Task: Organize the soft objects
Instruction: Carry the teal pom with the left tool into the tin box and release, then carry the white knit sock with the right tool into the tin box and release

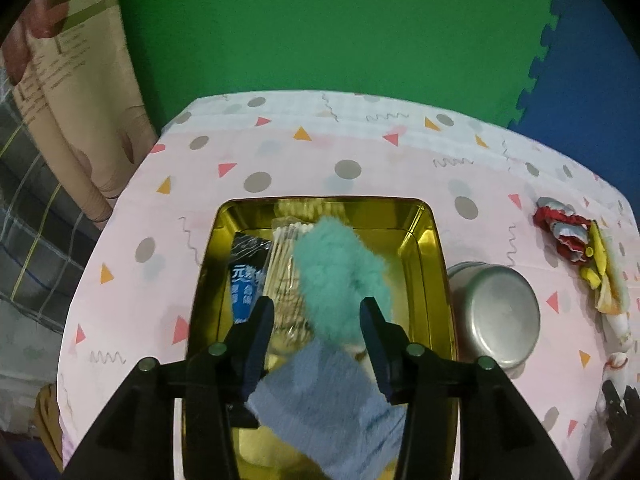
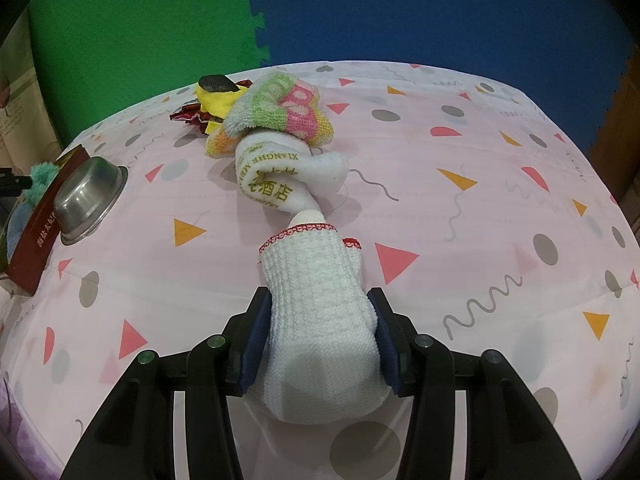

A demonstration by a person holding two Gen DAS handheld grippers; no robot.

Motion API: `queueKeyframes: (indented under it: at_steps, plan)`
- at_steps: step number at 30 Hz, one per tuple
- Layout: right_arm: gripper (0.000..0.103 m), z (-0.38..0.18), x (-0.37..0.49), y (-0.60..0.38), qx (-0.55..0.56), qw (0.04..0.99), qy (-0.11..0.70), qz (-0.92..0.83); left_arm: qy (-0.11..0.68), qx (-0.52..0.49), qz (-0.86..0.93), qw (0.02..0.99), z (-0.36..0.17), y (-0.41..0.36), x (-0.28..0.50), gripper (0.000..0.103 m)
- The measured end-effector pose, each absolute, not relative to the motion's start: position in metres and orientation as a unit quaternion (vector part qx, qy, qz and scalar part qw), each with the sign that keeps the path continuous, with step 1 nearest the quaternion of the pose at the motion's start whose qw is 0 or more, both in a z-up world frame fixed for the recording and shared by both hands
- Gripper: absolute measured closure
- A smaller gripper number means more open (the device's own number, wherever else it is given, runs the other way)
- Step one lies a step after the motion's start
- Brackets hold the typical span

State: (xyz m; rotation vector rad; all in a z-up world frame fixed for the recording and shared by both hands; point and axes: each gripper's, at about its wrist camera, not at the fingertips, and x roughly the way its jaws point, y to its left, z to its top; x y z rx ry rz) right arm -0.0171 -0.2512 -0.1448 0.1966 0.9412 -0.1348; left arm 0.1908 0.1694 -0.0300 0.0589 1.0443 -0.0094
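Note:
My left gripper (image 1: 318,312) stands open over a gold tin (image 1: 436,248). A teal fluffy object (image 1: 336,272) lies loose between and beyond its fingers, blurred, with the pads not pressing on it. Below it in the tin is a blue cloth (image 1: 324,400). My right gripper (image 2: 320,308) is shut on a white knitted cloth (image 2: 320,328) with red trim, low over the table. Ahead of it lie a white towel with gold lettering (image 2: 280,172), a striped coloured towel (image 2: 280,108) and a yellow cloth (image 2: 216,104).
The tin also holds a pack of cotton swabs (image 1: 284,256) and a black and blue packet (image 1: 246,272). An upturned steel bowl (image 1: 500,316) stands right beside the tin. A red and white cloth (image 1: 564,228) lies at the far right. Green and blue foam mats back the table.

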Motion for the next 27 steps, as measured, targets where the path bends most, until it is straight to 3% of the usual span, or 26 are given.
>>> queueKeyframes:
  at_steps: [6,10,15,27]
  plan:
    - [0.056,-0.144,-0.014,-0.252,0.096,0.880,0.461,-0.061,0.422,0.088,0.034,0.902,-0.012,0.165,0.138,0.057]
    - [0.057,-0.143,-0.014,-0.253,0.098,0.879,0.463,-0.061,0.425,0.056,0.026,0.903,-0.016,0.175,0.114,0.057]
    - [0.066,-0.139,-0.016,-0.247,0.090,0.879,0.463,-0.066,0.435,0.017,0.040,0.899,-0.027,0.187,0.095,0.057]
    - [0.067,-0.109,-0.026,-0.182,0.050,0.884,0.465,0.013,0.420,0.005,0.050,0.906,-0.029,0.196,0.077,0.057]
